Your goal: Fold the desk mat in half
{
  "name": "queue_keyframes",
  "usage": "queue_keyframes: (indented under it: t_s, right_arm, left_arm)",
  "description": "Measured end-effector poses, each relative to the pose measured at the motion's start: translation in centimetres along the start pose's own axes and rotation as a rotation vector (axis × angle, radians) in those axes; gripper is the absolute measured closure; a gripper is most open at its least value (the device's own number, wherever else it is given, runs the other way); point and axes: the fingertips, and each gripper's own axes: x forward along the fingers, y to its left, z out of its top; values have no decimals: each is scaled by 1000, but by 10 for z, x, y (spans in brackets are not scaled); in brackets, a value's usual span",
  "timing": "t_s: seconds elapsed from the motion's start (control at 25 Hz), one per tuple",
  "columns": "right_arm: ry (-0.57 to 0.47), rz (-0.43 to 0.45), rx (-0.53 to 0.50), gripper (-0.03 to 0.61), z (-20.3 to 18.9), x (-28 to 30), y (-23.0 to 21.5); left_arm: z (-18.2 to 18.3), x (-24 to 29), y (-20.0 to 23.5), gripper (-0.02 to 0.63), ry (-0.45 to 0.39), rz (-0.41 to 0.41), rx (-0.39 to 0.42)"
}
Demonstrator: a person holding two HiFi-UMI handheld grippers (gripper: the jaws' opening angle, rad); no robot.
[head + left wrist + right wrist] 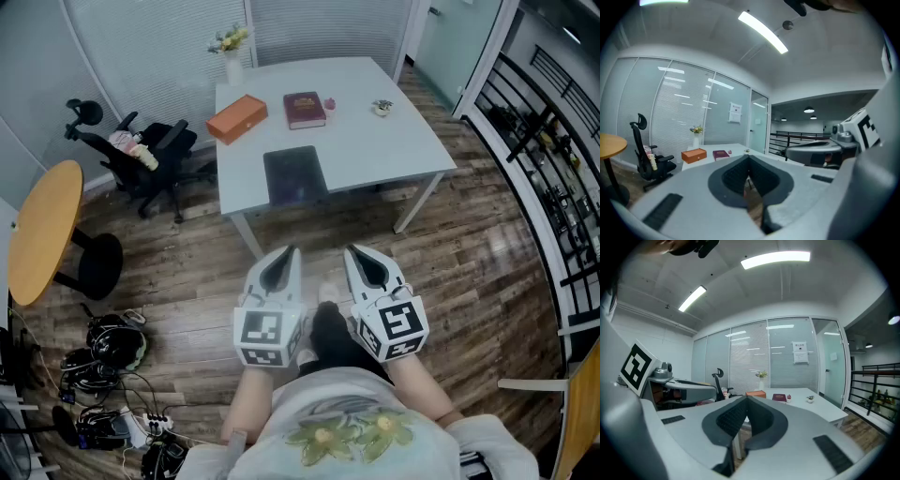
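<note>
The white table [403, 141] stands well ahead with the dark desk mat [295, 175] flat at its near edge, so I approach squarely before opening my left gripper [285, 255] and right gripper [360, 255], both fully closed and empty, at its corners.

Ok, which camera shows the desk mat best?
The head view: it looks down on the whole dark desk mat, flat by the white table edge nearest the person. Both gripper views see that table almost edge-on, and the mat cannot be made out there.
</note>
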Motion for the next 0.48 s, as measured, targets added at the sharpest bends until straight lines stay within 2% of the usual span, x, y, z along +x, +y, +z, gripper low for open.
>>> queue_keyframes:
  t_s: [0.24, 0.48]
  right_arm:
    - [-4, 18, 24, 561, -5, 11, -3]
    - [10, 19, -1, 560, -6, 24, -8]
  left_arm:
    - [-5, 9, 4, 611, 20, -6, 10]
    - [-4, 17, 13, 610, 16, -15, 3]
